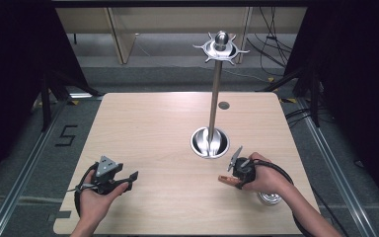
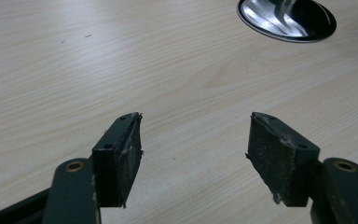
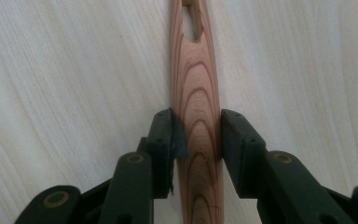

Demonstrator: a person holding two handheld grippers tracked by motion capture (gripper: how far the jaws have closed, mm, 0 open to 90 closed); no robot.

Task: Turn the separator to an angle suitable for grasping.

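A utensil with a reddish wooden handle lies low over the table at the front right. My right gripper is shut on that handle, and the hanging hole at its tip points left. A shiny round metal end peeks out under the right hand. A tall metal rack stands right of centre: a round base, a thin pole and a ring of hooks on top. My left gripper hovers open at the front left, holding nothing.
A small grey grommet sits in the tabletop behind the rack. Dark curtains and metal floor rails flank the table, and cables lie on the floor at the back right.
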